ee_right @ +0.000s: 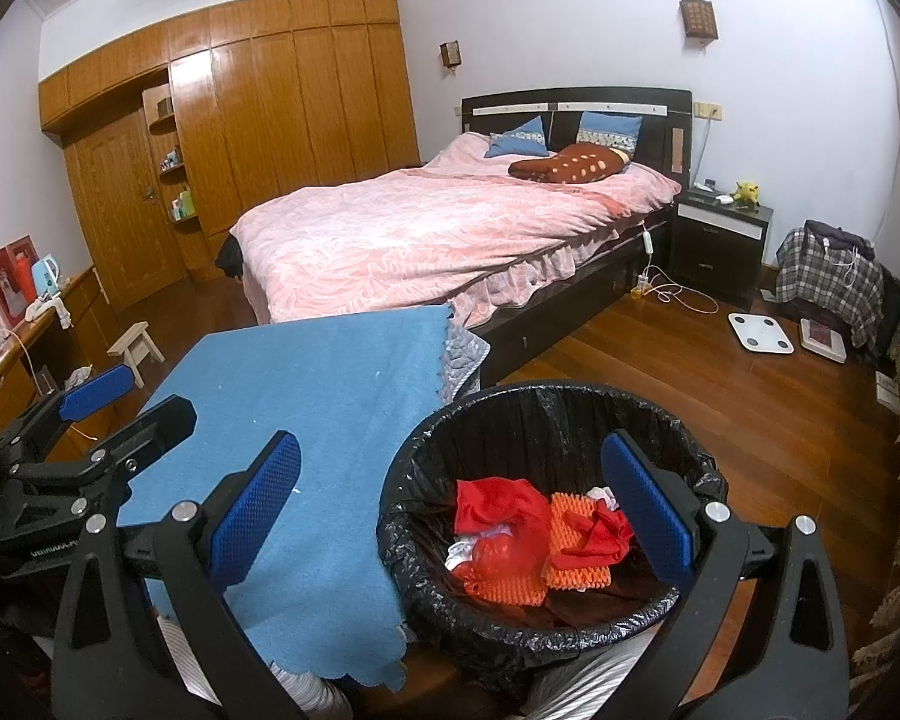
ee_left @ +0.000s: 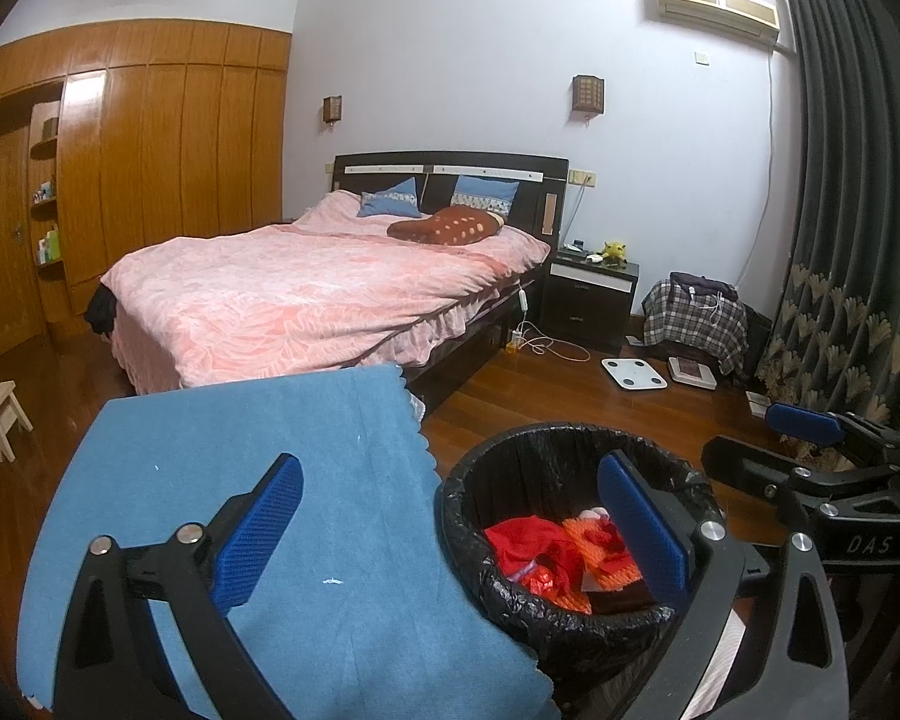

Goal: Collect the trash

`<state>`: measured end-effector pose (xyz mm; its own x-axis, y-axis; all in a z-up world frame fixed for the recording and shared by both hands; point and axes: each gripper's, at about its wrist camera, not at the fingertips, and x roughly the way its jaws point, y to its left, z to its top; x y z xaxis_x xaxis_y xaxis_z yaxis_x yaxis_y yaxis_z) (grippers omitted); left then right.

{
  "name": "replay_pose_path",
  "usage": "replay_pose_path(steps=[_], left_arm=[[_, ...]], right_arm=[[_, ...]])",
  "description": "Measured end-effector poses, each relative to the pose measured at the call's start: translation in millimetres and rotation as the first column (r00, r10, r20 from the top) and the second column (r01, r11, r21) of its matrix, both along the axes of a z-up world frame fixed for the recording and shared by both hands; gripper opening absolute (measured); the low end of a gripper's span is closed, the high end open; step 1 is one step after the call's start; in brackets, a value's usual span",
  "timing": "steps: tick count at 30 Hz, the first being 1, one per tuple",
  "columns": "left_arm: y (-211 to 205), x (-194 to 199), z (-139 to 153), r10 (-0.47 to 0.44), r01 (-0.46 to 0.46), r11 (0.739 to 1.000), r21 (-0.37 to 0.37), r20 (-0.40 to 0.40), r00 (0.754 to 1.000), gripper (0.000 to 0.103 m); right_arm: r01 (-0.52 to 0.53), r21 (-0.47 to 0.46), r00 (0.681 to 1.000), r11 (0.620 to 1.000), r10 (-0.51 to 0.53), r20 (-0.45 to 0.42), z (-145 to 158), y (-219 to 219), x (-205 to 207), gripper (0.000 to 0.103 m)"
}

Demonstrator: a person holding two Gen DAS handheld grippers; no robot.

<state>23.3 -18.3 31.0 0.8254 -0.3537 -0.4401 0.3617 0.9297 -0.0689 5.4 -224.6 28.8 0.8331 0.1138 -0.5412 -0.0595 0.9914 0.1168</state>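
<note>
A black-lined trash bin point(ee_left: 576, 630) point(ee_right: 546, 630) stands beside a table covered by a blue cloth point(ee_left: 258, 510) point(ee_right: 318, 408). Inside lie red and orange trash pieces point(ee_left: 552, 552) point(ee_right: 522, 540). My left gripper point(ee_left: 450, 534) is open and empty, one finger over the cloth, the other over the bin. My right gripper point(ee_right: 450, 516) is open and empty, spanning the cloth edge and the bin. The right gripper also shows at the right of the left wrist view point(ee_left: 804, 426), and the left gripper at the left of the right wrist view point(ee_right: 99, 399).
A bed with a pink cover point(ee_left: 306, 294) point(ee_right: 438, 234) stands behind the table. A nightstand point(ee_right: 720, 240), two floor scales point(ee_right: 759, 331), a plaid-covered pile point(ee_right: 828, 282), a small wooden stool point(ee_right: 135, 348) and a side desk point(ee_right: 24, 330) surround the wooden floor.
</note>
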Motion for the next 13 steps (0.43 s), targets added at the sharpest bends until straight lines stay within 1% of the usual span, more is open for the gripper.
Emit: replay_pose_path(steps=[13], left_arm=[[-1.0,0.9,1.2,-0.001,0.001,1.0,0.002,-0.001,1.0,0.097]], right_arm=[[-0.001,0.001,1.0,1.0,0.001,-0.002,-0.7,0.4,0.2,0.098]])
